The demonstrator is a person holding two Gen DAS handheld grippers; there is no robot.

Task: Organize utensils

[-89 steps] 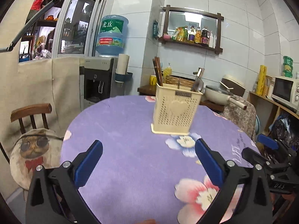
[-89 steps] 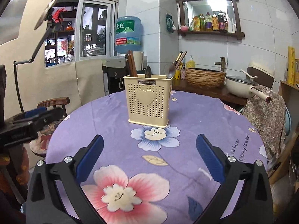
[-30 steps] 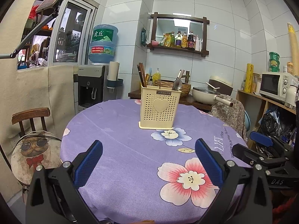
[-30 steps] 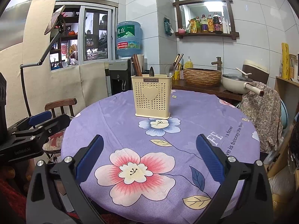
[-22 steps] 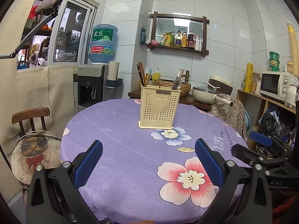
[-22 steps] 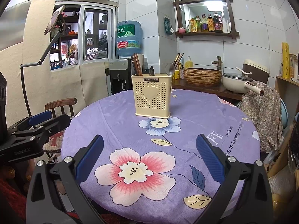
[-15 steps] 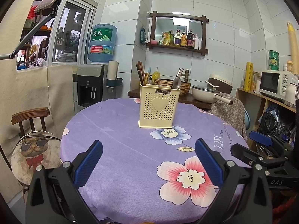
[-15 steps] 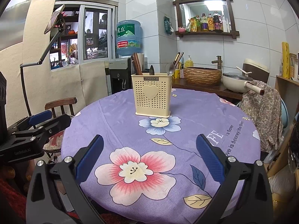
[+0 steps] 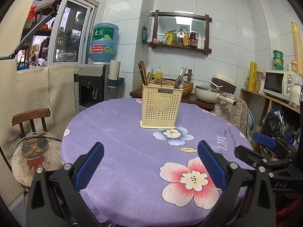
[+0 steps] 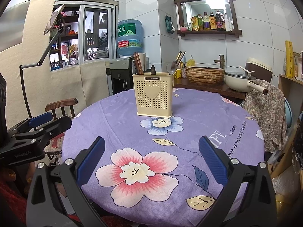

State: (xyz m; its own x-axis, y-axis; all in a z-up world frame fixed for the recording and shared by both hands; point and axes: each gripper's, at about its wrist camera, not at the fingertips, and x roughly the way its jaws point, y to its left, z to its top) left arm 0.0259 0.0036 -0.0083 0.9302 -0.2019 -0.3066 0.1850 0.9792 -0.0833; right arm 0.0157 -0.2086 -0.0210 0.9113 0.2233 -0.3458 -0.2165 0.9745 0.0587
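So from what we can see, this one looks pretty much wrapped up. The cream utensil holder point(image 10: 154, 94) stands upright on the round table point(image 10: 208, 117), up toward 12 o'clock from both cameras and a bit past the table's middle. It already has the chopsticks point(image 10: 137, 63) poking out on its left side, a spoon point(image 10: 171, 68) on the right, and a dark utensil tip point(image 10: 153, 69) between them. We can't make out what that middle one is.

Nothing loose is left on the purple flowered cloth as far as we can see, so our guess is there's nothing more to sort, unless something sits out of frame.

Our left gripper point(image 9: 150, 162) and right gripper point(image 10: 151, 158) both hang low at the near edge of the table, around 6 o'clock, well apart from the holder. Both have their jaws spread wide with nothing between the blue pads.

Around the place: a chair point(image 9: 32, 132) with a cat cushion at 9 o'clock, a water dispenser point(image 9: 94, 87) at 11, and a pan point(image 10: 240, 81) on the counter at 2. Nothing sits between us and the holder.
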